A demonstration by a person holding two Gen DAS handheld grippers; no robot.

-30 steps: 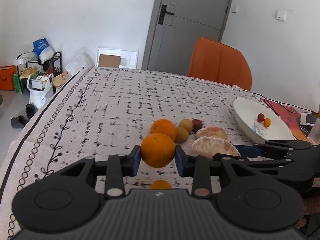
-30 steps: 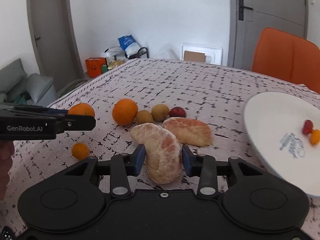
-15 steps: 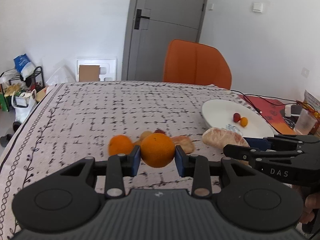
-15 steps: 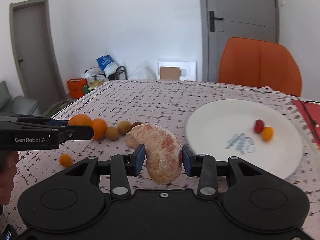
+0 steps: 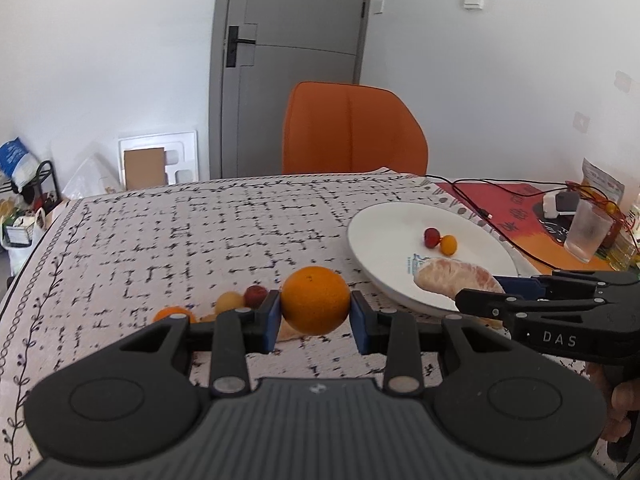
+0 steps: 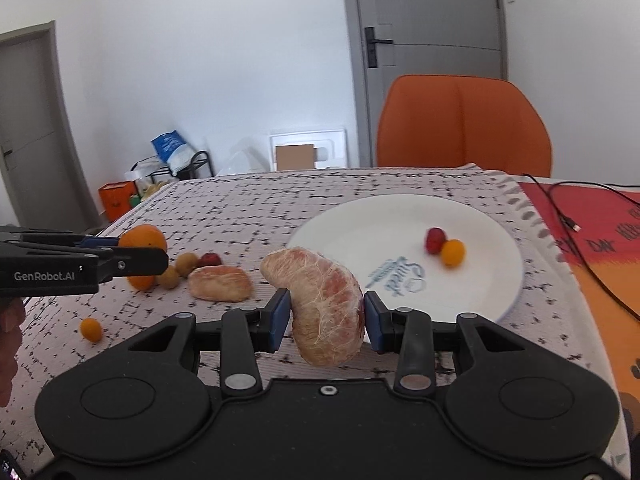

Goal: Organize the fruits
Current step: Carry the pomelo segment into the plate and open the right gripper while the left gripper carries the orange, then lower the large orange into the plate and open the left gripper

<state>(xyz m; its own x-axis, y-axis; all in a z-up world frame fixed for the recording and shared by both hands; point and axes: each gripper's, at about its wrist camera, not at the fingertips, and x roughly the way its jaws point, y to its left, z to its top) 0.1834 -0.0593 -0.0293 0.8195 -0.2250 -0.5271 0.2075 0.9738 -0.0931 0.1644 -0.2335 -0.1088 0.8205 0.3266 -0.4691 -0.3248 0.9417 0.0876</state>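
Observation:
My left gripper [image 5: 315, 315] is shut on an orange [image 5: 315, 300] and holds it above the table, left of the white plate [image 5: 384, 236]. My right gripper [image 6: 325, 317] is shut on a peeled pomelo segment [image 6: 324, 304], held at the plate's near left rim [image 6: 316, 224]; the segment also shows in the left wrist view [image 5: 456, 278]. The plate holds a small red fruit [image 6: 435, 239] and a small orange one [image 6: 453, 252]. On the cloth lie a second pomelo segment [image 6: 220, 283], another orange [image 6: 141, 280], two brown fruits [image 6: 187, 263], a red fruit [image 6: 211, 258] and a kumquat [image 6: 91, 328].
An orange chair [image 5: 352, 130] stands at the table's far edge. Right of the plate lie a red mat [image 6: 600, 232] with black cables [image 6: 576, 224], a glass [image 5: 586, 236] and small items. The left gripper's body [image 6: 60, 268] reaches in from the left in the right wrist view.
Both grippers have moved right toward the plate with their fruit. The pomelo segment now hangs at the plate's rim, and the orange is closer to the plate.

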